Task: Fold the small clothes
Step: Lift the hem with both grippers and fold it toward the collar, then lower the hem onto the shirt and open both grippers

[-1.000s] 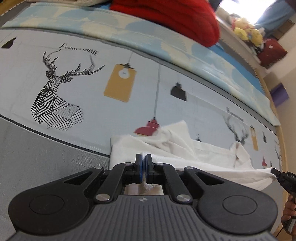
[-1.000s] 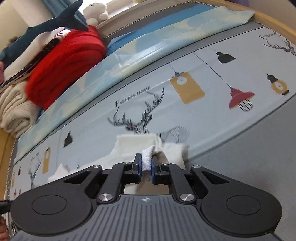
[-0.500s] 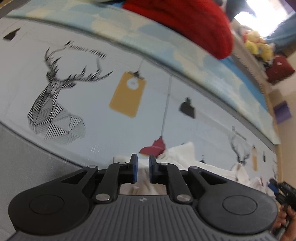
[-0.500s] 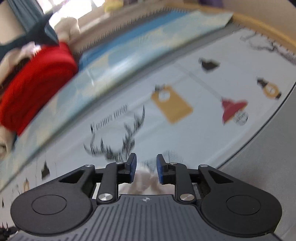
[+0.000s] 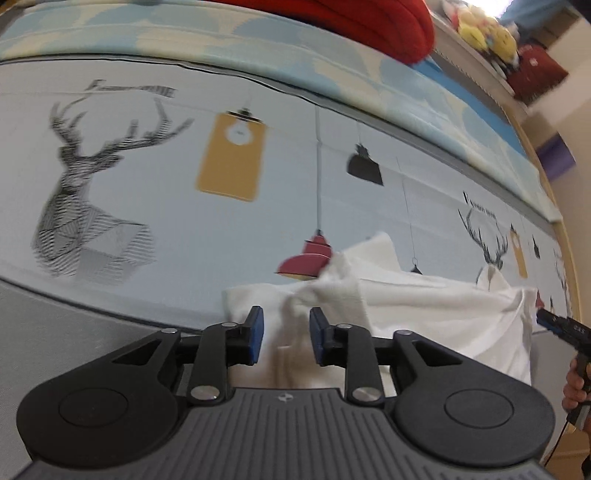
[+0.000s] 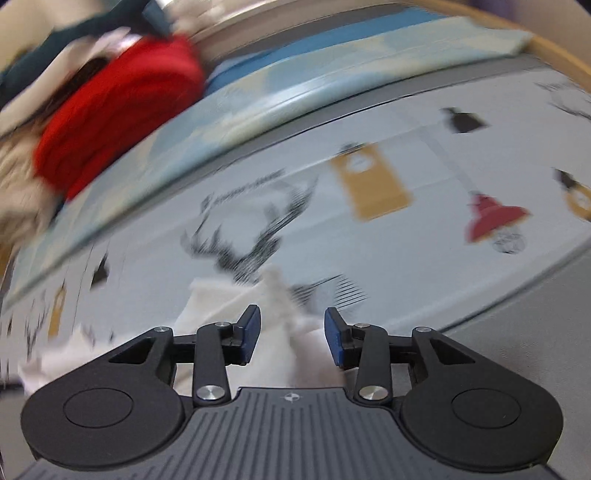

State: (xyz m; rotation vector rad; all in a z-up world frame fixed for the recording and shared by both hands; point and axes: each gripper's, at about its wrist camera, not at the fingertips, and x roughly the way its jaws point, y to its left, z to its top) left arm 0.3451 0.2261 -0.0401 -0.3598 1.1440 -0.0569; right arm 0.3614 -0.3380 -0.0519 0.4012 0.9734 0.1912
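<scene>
Two hand-held grippers, left [image 5: 283, 330] and right [image 6: 291, 334], jaws opening, unclamped; one white garment [image 5: 424, 306] between

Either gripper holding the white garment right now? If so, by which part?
Neither. The left gripper and right gripper both have jaws opening, pads clear of the white garment, which lies loose on the printed bedsheet beneath them.

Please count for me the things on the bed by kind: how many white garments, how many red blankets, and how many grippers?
white garment: 1
red blanket: 1
grippers: 2, the left gripper and the right gripper; the jaws of both are opening, with the cloth between them but not pinched
Total: 4
</scene>
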